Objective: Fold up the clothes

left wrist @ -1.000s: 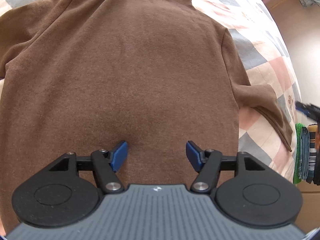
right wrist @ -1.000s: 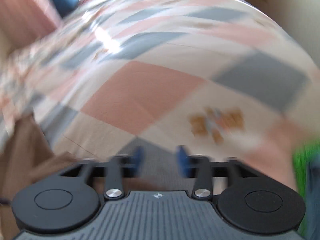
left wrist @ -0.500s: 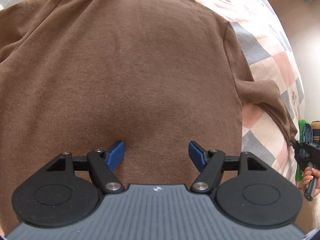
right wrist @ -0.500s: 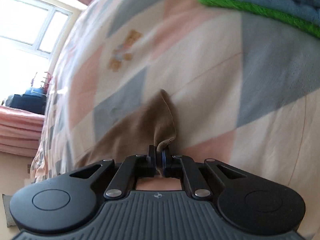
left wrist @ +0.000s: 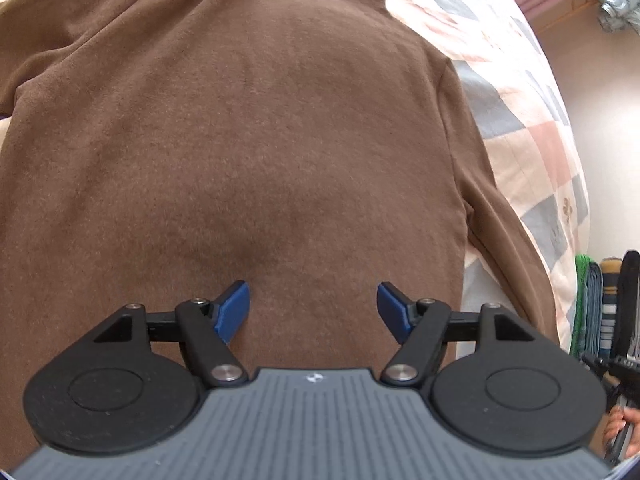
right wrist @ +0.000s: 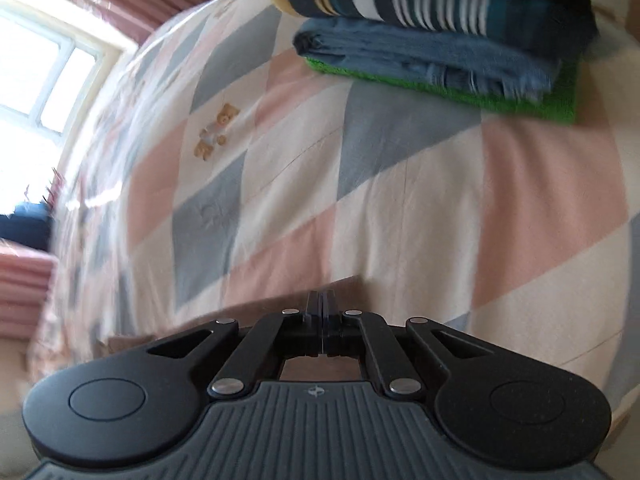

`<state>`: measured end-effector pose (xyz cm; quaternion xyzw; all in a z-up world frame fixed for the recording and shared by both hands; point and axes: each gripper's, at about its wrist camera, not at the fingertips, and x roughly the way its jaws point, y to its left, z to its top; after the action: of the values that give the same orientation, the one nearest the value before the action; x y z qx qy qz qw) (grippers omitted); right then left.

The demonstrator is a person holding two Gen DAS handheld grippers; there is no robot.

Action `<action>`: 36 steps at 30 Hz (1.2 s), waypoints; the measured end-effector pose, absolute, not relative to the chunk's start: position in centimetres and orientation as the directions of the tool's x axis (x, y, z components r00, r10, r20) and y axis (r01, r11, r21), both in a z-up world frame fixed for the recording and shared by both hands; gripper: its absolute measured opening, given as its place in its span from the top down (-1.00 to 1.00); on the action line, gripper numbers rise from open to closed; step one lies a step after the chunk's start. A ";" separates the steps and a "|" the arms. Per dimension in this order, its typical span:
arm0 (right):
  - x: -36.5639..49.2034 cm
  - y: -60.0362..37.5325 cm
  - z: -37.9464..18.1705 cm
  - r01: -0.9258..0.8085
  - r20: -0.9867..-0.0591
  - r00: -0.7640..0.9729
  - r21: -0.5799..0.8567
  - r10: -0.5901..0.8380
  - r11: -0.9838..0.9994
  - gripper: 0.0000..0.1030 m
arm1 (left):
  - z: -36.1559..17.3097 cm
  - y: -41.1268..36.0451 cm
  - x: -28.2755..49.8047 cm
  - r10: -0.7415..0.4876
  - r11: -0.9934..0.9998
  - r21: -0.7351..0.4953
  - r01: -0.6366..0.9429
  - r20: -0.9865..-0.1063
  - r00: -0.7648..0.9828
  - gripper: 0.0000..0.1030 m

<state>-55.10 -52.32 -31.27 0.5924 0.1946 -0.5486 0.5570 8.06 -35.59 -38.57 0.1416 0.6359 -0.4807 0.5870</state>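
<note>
A brown long-sleeved shirt (left wrist: 260, 140) lies flat on the checked quilt (left wrist: 532, 152) and fills most of the left wrist view. My left gripper (left wrist: 313, 308) hovers open over the shirt's lower middle, with nothing between its blue pads. The shirt's right sleeve (left wrist: 508, 248) runs straight down toward the lower right. In the right wrist view my right gripper (right wrist: 322, 306) is shut, and brown sleeve cloth (right wrist: 272, 306) shows beside and under its jaws, low over the quilt (right wrist: 400, 200).
A stack of folded clothes (right wrist: 440, 52), green at the bottom, then blue and striped, sits on the quilt ahead of the right gripper. The stack (left wrist: 600, 304) is also at the left view's right edge. A hand (left wrist: 620, 432) is below it. A bright window (right wrist: 36, 80) is far left.
My right gripper swung to the sleeve cuff, shut on it, and has drawn it outward. The sleeve now lies straighter. My left gripper stayed open over the shirt.
</note>
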 end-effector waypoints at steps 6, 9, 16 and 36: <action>-46.8 -55.9 -31.1 0.881 -0.823 0.460 0.471 -0.334 0.053 0.06 | -38.1 -33.7 8.0 -0.411 0.520 -0.460 0.720 -0.873 -0.261 -0.28; -39.1 -59.2 -32.2 0.813 -0.774 0.576 0.509 -0.262 0.283 0.04 | -37.5 -32.6 8.1 -0.426 0.526 -0.464 0.713 -0.869 -0.251 -0.28; -25.4 -64.0 -39.3 0.757 -0.870 0.478 0.335 -0.125 0.561 0.09 | -35.4 -27.7 10.2 -0.451 0.606 -0.434 0.667 -0.878 -0.162 -0.28; -18.1 -44.2 -35.9 0.866 -0.866 0.473 0.422 -0.165 0.268 -0.37 | -32.5 -5.6 38.6 -0.357 0.916 -0.401 0.014 -0.799 0.483 -0.42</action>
<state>-18.07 -44.20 -35.95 0.4834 0.3627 -0.3634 0.7090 38.62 -5.56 -32.46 -0.1728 0.4965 -0.1102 0.8435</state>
